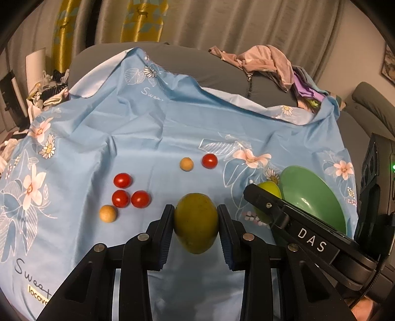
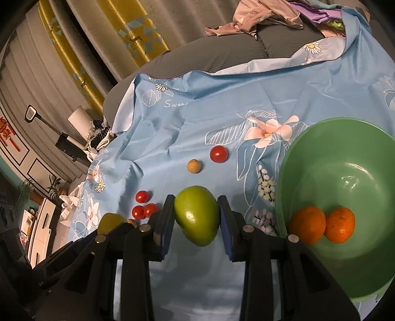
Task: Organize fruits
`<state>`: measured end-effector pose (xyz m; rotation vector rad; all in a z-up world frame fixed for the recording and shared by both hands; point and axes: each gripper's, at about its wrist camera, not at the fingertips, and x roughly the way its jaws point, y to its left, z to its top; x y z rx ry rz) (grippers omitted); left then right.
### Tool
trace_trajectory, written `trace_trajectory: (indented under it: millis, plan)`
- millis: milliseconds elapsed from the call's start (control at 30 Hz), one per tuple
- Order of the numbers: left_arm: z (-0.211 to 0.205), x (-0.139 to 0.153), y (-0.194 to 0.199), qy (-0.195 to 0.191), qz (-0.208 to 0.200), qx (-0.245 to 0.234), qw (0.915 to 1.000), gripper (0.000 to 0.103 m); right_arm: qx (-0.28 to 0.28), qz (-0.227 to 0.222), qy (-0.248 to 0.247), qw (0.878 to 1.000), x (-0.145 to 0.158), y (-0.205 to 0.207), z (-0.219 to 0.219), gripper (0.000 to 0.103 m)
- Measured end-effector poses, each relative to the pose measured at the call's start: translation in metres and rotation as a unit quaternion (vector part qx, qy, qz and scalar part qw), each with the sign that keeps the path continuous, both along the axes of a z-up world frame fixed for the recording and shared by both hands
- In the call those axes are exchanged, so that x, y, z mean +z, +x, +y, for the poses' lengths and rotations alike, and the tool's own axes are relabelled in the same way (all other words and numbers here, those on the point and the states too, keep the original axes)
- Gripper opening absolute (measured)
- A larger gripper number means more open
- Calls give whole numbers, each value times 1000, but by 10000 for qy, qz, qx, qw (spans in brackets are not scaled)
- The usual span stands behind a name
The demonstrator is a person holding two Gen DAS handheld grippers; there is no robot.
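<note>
My left gripper point(image 1: 196, 222) is shut on a yellow-green mango point(image 1: 196, 223). My right gripper point(image 2: 196, 218) is shut on a brighter green mango point(image 2: 197, 214), also partly seen in the left wrist view point(image 1: 269, 190). A green bowl point(image 2: 321, 153) to the right holds two oranges point(image 2: 307, 228). Several cherry tomatoes point(image 1: 122, 180) and two tan round fruits point(image 1: 108, 213) lie on the blue floral cloth point(image 1: 160, 128). The right gripper's body point(image 1: 308, 237) hides part of the bowl point(image 1: 311, 195) in the left wrist view.
The cloth covers a grey sofa point(image 1: 172, 56). A heap of clothes point(image 1: 266, 61) lies at the back right. Curtains point(image 1: 222, 22) hang behind. Clutter and bags point(image 1: 47, 91) sit off the cloth's left edge.
</note>
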<state>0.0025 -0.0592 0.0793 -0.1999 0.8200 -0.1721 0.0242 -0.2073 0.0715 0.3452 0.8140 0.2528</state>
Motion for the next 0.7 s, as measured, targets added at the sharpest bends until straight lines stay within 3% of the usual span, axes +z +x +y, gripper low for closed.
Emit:
trace_trajectory:
  millis: [700]
  plan:
    - [9, 0, 1, -165, -25, 111, 9998, 35, -52, -61, 138, 9999, 5, -2, -7, 35]
